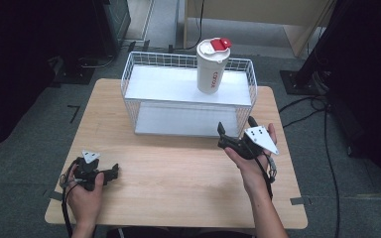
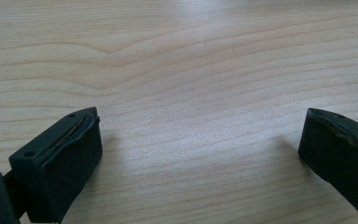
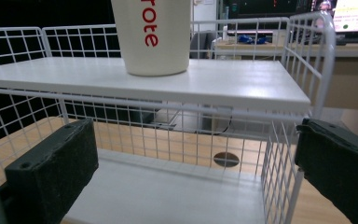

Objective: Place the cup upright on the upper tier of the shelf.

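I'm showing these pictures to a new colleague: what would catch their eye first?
A tall white cup with red lettering and a red-tabbed lid stands upright on the top shelf of a white wire rack at the far side of the wooden table. The right gripper, jaws apart, faces the rack.

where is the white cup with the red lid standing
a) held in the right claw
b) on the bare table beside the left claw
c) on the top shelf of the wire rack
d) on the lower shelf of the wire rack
c: the white cup stands upright on the top shelf of the wire rack, while the right claw is open in front of the rack, holding nothing.
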`<action>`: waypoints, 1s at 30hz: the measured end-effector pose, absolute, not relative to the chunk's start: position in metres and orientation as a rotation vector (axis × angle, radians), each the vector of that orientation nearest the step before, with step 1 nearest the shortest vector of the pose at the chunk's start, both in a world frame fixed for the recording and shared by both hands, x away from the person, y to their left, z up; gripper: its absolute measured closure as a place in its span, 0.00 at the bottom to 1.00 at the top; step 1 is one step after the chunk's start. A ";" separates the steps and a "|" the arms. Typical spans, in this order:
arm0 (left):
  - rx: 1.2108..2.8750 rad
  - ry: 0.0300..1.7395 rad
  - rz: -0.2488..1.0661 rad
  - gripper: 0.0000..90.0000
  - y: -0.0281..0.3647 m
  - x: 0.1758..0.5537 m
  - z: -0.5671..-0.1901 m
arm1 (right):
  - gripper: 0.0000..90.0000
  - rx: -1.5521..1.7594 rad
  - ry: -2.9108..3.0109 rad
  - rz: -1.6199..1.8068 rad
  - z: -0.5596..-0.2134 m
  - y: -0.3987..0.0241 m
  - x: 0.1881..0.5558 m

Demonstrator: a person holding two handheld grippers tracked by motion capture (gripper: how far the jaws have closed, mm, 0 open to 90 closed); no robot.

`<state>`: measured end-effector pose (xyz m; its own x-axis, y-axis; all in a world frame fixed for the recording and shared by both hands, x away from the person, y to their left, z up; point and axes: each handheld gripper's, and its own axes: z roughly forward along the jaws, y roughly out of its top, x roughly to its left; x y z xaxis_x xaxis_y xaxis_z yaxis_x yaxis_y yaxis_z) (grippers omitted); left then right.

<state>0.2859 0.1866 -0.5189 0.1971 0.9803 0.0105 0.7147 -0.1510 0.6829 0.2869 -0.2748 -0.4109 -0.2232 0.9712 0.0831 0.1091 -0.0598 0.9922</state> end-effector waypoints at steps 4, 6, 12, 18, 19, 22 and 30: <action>1.931 1.576 0.634 0.00 0.187 0.286 -0.519 | 0.00 1.222 1.424 1.377 -0.419 -0.279 0.274; 1.933 1.575 0.635 0.00 0.187 0.286 -0.519 | 0.00 1.212 1.433 1.356 -0.426 -0.282 0.268; 1.930 1.576 0.633 0.00 0.186 0.286 -0.519 | 0.00 1.237 1.443 1.351 -0.441 -0.291 0.255; 1.932 1.575 0.634 0.00 0.187 0.286 -0.519 | 0.00 1.260 1.456 1.332 -0.456 -0.303 0.245; 1.931 1.575 0.634 0.00 0.187 0.286 -0.519 | 0.00 1.264 1.457 1.327 -0.458 -0.305 0.243; 1.930 1.576 0.633 0.00 0.186 0.286 -0.519 | 0.00 1.283 1.458 1.308 -0.467 -0.313 0.238; 1.931 1.575 0.634 0.00 0.187 0.286 -0.519 | 0.00 1.342 1.443 1.254 -0.486 -0.336 0.226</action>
<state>0.2859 0.1866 -0.5189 0.1969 0.9804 0.0106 0.7143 -0.1508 0.6834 0.2259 -0.3364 -0.4855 -0.1341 0.9880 0.0768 0.2136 -0.0468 0.9758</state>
